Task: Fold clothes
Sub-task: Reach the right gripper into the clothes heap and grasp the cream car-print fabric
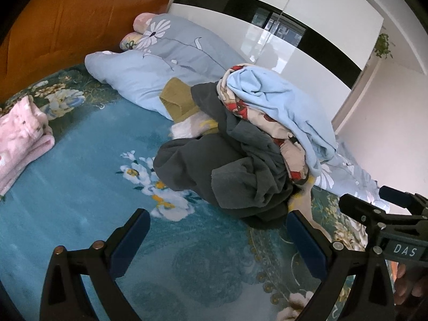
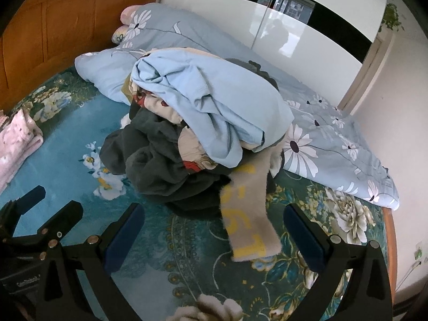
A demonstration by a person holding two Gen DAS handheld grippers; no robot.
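Note:
A heap of unfolded clothes lies on the bed: a dark grey garment point(image 1: 227, 171) at the front, a light blue garment point(image 1: 281, 107) on top, a red-patterned cloth point(image 1: 267, 123) between them, an olive piece point(image 1: 179, 99) behind. In the right wrist view the dark grey garment point(image 2: 155, 160), the light blue garment point(image 2: 214, 107) and a beige sleeve with yellow print point(image 2: 248, 222) show. My left gripper point(image 1: 218, 230) is open and empty, just short of the heap. My right gripper point(image 2: 214, 224) is open and empty, with the beige sleeve lying between its fingers.
A folded pink fleece point(image 1: 21, 139) lies at the left on the teal floral bedspread point(image 1: 80, 187). A blue floral duvet point(image 1: 165, 61) lies behind the heap by the orange headboard point(image 1: 67, 21). A white wardrobe point(image 1: 307, 58) stands beyond. The bed edge point(image 2: 390, 240) is at right.

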